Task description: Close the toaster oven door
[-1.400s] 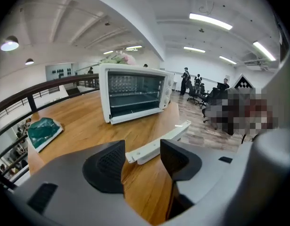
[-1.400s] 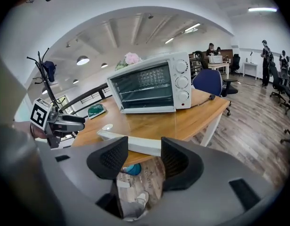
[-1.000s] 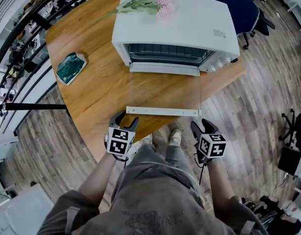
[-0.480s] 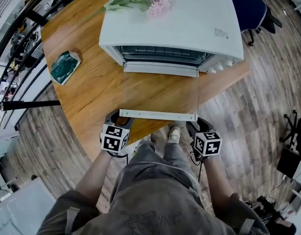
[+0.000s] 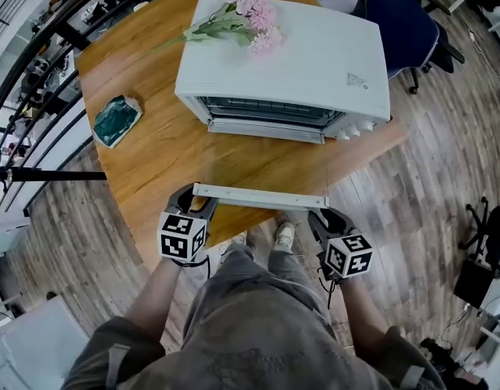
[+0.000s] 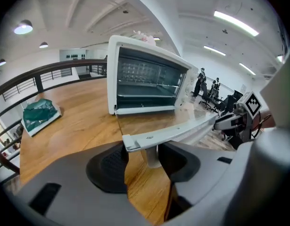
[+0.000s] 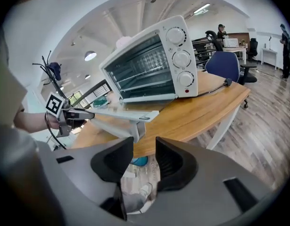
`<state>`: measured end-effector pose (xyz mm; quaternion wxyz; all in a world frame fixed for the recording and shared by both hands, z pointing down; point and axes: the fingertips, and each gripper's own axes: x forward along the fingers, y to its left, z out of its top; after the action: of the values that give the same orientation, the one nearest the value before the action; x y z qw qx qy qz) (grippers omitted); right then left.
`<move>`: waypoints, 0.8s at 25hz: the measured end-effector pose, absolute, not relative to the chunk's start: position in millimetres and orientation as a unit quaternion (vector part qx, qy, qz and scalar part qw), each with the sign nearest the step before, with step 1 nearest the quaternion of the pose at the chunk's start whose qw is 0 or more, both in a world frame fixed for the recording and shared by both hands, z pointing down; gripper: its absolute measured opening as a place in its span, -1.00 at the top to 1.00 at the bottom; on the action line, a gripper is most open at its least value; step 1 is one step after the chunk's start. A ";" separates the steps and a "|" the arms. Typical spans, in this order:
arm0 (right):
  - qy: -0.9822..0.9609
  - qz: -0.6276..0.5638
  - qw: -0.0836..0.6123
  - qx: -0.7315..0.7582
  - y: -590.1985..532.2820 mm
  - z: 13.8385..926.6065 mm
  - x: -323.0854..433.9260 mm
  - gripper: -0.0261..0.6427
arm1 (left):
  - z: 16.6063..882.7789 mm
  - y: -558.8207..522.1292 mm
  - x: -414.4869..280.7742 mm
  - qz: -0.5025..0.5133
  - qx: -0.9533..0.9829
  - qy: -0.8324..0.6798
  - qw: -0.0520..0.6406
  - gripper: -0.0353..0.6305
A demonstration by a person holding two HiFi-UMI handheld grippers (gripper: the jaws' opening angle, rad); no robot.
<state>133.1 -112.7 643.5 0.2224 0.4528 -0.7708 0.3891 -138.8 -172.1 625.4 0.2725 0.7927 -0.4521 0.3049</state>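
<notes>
table [image 5: 152, 161]: far edge cut off | blue chair [image 5: 408, 23]: partly behind toaster oven [image 5: 315, 47]

Place: an office
Chair: blue office chair [image 5: 400, 19] behind the table [image 5: 152, 161]
Lights: long lights [image 6: 234, 23] above the table
Desks: more desks [image 7: 231, 42] far past the table

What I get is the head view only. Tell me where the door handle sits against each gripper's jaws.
Observer: On the left gripper, the left post of the door handle stands between the jaws. They have just been closing, but the pads are not clamped on it.
Operator: Now the right one.
Observer: On the right gripper the jaws have also just been closing, with nothing between the pads. The handle's right post sits just beyond the tips.
Operator: Report the right side of the toaster oven.
Observer: A black cable lies on the table beside it.
</notes>
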 end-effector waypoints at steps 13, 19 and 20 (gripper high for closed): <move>-0.814 0.370 0.101 0.437 -172.2 555.9 129.2 0.46 | 551.6 -228.9 -124.6 0.195 0.813 -0.474 0.278 0.52; -0.817 0.357 0.100 0.441 -191.4 541.3 131.7 0.46 | 542.3 -242.5 -121.9 0.188 0.810 -0.467 0.302 0.52; -0.814 0.357 0.093 0.449 -196.3 539.0 132.4 0.46 | 541.1 -244.3 -121.9 0.189 0.809 -0.465 0.305 0.52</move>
<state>132.4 -196.3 539.0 0.0932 0.4489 -0.8138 0.3572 -121.9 -244.3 541.1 0.3052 0.8091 -0.4654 0.1887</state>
